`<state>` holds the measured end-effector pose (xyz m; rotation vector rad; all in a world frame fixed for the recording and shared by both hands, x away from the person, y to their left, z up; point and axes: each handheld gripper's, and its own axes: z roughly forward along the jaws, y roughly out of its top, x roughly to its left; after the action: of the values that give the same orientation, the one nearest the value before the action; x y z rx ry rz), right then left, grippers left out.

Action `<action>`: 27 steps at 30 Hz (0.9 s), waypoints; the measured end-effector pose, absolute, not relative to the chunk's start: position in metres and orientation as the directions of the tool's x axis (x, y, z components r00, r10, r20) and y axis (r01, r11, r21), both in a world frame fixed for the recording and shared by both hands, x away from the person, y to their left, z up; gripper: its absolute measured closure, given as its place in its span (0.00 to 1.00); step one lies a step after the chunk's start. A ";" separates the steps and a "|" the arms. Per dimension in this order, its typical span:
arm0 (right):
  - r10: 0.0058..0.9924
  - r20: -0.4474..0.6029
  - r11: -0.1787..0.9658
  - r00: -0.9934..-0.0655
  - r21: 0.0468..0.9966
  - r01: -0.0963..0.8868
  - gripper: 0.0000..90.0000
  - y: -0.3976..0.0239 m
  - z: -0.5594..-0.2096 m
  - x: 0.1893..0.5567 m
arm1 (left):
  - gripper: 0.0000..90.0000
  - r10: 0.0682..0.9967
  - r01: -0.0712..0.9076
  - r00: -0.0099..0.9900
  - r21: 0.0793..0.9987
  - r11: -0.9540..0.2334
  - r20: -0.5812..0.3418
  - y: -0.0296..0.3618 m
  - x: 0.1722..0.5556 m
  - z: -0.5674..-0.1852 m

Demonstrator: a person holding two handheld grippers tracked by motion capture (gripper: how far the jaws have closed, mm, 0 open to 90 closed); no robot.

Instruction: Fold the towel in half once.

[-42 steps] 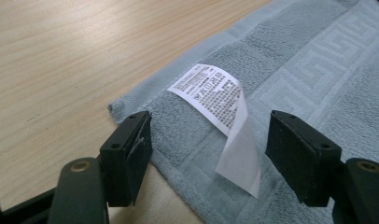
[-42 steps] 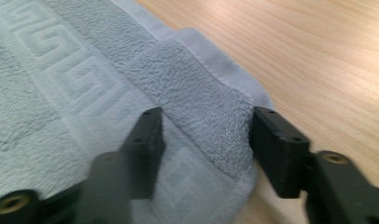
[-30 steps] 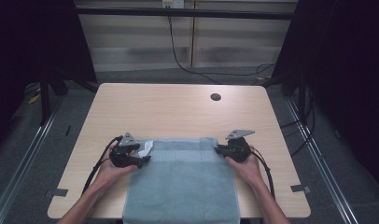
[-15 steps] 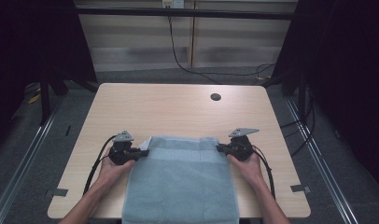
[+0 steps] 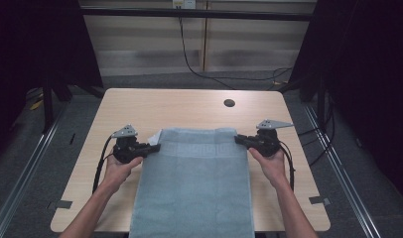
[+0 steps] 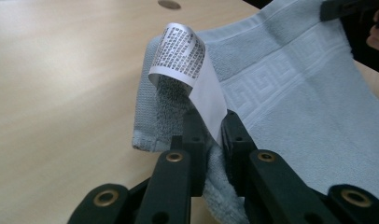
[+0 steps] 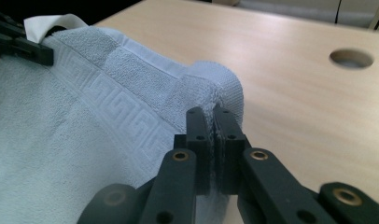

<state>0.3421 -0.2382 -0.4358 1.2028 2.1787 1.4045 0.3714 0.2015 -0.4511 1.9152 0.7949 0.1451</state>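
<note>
In the high view, a light blue towel [image 5: 194, 183] lies on the table [image 5: 189, 106], and its near end hangs over the table edge at 6 o'clock. The left gripper [image 5: 154, 147] is at 9 o'clock of the towel's far edge and the right gripper [image 5: 237, 139] is at 3 o'clock of it. Each one has a far corner, and the far edge looks pulled straight between them.

In the left gripper view, the two black jaws are pinched tight on the towel corner [image 6: 178, 112]. A white label [image 6: 190, 70] curls up just past the jaws, at 12 o'clock.

In the right gripper view, the jaws are squeezed together on the other corner [image 7: 215, 88], which bunches up over them. A round hole [image 7: 351, 58] in the table sits at 2 o'clock.

So grabbing both corners is done. The corners seem a little off the table, but that is hard to tell. I think the next job is a fold, and no fold is made yet
</note>
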 end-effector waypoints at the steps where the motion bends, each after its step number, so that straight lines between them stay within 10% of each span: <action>1: 0.766 0.185 0.177 -0.616 0.860 0.478 0.96 -0.239 -0.430 0.344 | 0.92 0.591 0.457 0.773 0.850 -0.263 -0.232 0.203 0.375 -0.445; 27: 0.800 0.108 0.104 -0.590 0.943 0.315 0.96 -0.246 -0.317 0.399 | 0.92 0.642 0.339 0.750 0.926 -0.165 -0.161 0.201 0.434 -0.330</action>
<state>0.3989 -0.2459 -0.3167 1.0860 1.9552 1.4938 0.4343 0.2013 -0.3303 1.7718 0.7710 0.3202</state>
